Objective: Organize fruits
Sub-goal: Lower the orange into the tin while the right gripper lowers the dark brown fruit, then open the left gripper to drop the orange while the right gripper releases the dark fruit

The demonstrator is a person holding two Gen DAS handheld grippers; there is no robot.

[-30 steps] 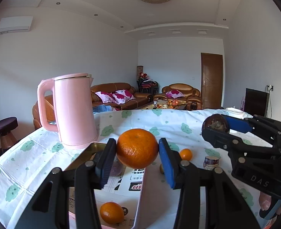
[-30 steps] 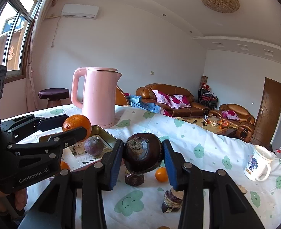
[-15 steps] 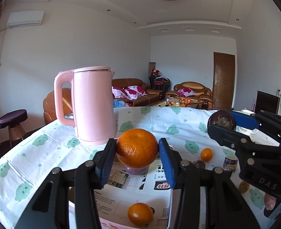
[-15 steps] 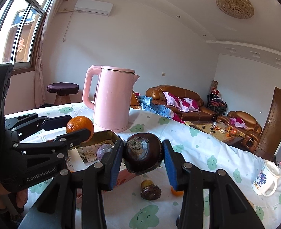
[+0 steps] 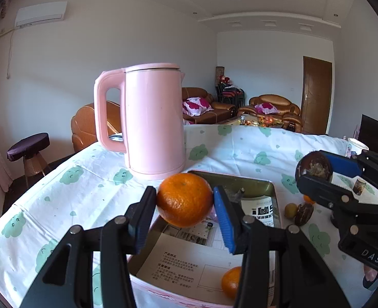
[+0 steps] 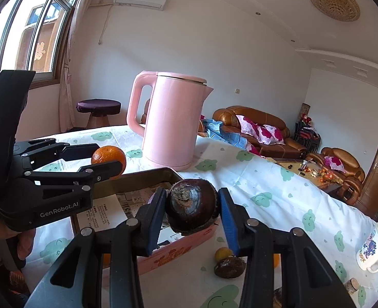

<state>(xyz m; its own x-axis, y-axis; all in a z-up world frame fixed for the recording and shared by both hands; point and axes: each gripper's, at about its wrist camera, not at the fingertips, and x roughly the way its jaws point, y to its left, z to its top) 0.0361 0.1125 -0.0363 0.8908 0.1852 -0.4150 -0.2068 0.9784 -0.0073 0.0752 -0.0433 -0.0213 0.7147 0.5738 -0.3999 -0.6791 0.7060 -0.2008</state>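
My left gripper (image 5: 185, 201) is shut on an orange mandarin (image 5: 184, 199) and holds it above the pink box (image 5: 163, 294). The box is lined with printed paper and holds another mandarin (image 5: 230, 282). My right gripper (image 6: 192, 209) is shut on a dark purple mangosteen (image 6: 192, 209), just above the box's right wall (image 6: 181, 249). In the right wrist view the left gripper (image 6: 109, 160) with its mandarin (image 6: 108, 158) is at left. In the left wrist view the right gripper (image 5: 317, 169) is at right.
A tall pink kettle (image 5: 153, 120) stands on the white tablecloth behind the box. Loose fruit lies right of the box: a small yellow fruit (image 6: 222, 254) and a dark fruit (image 6: 229, 267). A patterned mug (image 6: 373, 249) stands far right.
Both grippers have moved left and toward the box with their fruit still held. The kettle and box now look nearer and more central.
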